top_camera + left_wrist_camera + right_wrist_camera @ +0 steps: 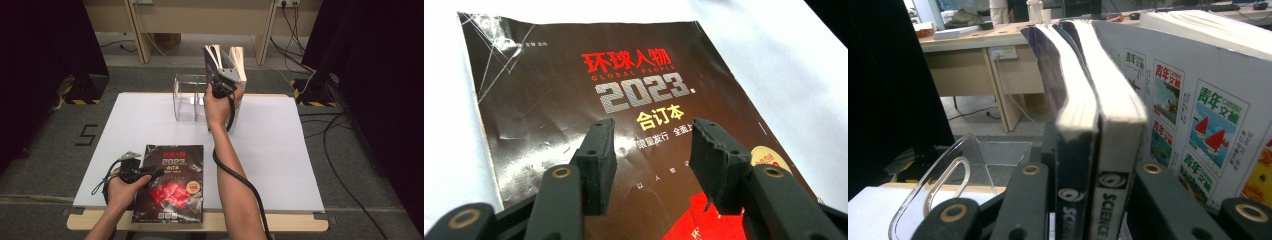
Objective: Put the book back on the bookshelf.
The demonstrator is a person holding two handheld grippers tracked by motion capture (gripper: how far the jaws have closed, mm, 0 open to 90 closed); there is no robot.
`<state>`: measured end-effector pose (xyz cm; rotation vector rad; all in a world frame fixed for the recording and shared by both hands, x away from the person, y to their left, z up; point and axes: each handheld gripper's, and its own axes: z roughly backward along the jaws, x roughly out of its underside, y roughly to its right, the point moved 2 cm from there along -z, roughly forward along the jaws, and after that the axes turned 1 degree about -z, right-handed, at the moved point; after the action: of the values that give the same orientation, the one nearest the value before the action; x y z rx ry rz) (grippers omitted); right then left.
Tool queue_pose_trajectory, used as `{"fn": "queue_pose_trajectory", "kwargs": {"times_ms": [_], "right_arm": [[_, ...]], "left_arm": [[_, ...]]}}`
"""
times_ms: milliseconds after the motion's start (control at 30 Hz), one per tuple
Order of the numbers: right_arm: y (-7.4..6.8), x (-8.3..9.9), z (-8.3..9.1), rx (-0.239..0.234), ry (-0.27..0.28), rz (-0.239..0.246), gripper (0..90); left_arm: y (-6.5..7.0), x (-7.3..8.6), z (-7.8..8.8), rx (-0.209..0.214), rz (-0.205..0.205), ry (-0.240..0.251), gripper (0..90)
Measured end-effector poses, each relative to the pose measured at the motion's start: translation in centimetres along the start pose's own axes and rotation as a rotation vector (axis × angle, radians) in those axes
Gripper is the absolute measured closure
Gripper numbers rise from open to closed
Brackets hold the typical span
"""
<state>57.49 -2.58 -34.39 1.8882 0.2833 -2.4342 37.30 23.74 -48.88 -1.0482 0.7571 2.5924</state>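
Right tool [1080,200] clamped on two upright thick volumes with "SCIENCE" spines [1088,150] beside the clear acrylic file rack [189,97] at the white tabletop [280,165] far edge, left tool [654,165] spread wide, hovering over flat dark glossy 2023 magazine [574,95] at near edge.

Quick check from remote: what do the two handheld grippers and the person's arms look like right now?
Both grippers are black, each with two jaws tipped by dark foam-like pads and brass-coloured pivot rivets. The left gripper carries a grey three-cornered plate on top and a thin looped cable. The right gripper trails a thick black cable down along the forearm. The right pad of the left gripper looks chipped. Both forearms are bare, no sleeves.
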Motion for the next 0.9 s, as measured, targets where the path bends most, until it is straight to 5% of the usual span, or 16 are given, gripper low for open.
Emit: {"fn": "queue_pose_trajectory", "kwargs": {"times_ms": [167,900], "right_arm": [[0.0,0.0,0.2,0.012,-0.014,0.013,73.3],[1.0,1.0,3.7,-0.073,-0.124,0.048,62.9]], "left_arm": [[0.1,0.0,0.0,-0.001,-0.002,-0.001,52.1],[0.6,0.2,-0.2,-0.001,-0.008,-0.008,51.9]]}}
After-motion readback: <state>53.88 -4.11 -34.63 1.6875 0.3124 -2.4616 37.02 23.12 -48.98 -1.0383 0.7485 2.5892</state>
